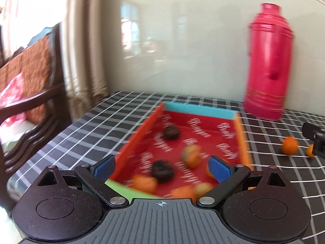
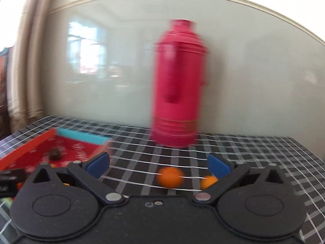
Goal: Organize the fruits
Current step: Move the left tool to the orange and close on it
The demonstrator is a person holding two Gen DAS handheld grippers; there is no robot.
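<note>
A red tray (image 1: 205, 122) with coloured rims lies on the checked tablecloth and holds several small orange fruits (image 1: 192, 155) and two dark fruits (image 1: 162, 168). My left gripper (image 1: 162, 165) is open and empty, above the tray's near end. Two orange fruits lie on the cloth right of the tray (image 1: 290, 145). My right gripper (image 2: 159, 165) is open and empty, just behind these two fruits; one (image 2: 170, 177) lies between the fingers, the other (image 2: 207, 182) is by the right finger. The tray shows at the left of the right wrist view (image 2: 30, 148). Both views are blurred.
A tall pink flask (image 1: 266, 67) stands on the cloth behind the tray's right corner, also in the right wrist view (image 2: 178, 85). A glossy wall panel rises behind the table. A wooden chair (image 1: 30, 85) and a curtain stand to the left.
</note>
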